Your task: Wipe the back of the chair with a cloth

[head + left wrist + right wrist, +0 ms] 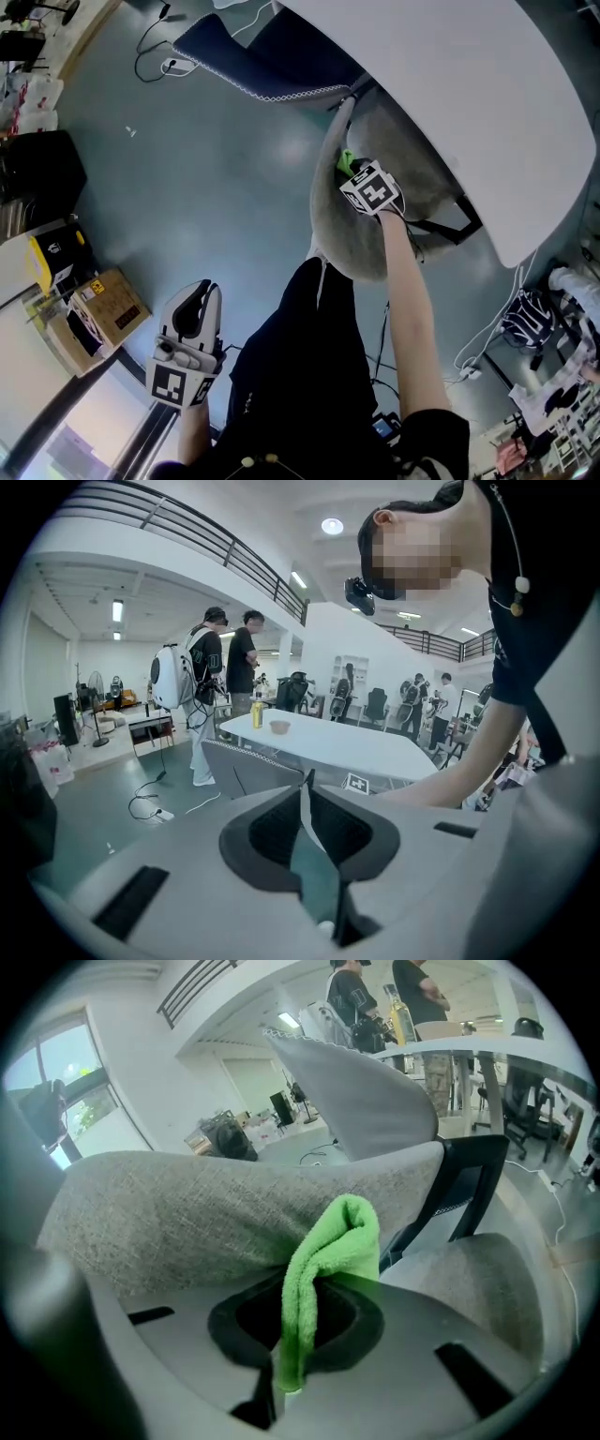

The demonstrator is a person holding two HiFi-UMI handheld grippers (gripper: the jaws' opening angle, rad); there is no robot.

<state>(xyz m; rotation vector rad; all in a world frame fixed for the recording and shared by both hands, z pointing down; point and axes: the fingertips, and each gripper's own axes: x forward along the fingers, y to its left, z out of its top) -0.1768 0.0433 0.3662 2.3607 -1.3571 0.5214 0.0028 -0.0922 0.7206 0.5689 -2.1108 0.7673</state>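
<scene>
Grips a folded green cloth (330, 1241) in the right tool (298, 1326), pressing it against the top of the grey chair back (187, 1208) (chair partly under the white table (450, 84)). Holds the left tool (309, 817) low over the floor (216, 187), well apart from the chair, jaws together on nothing

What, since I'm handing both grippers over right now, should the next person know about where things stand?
Right gripper: shut on the green cloth, whose fold lies against the grey chair back.
Left gripper: shut, empty, held away from the chair.
Done: cloth is at the back; how much is wiped doesn't show.
Left: wipe across the back.
</scene>
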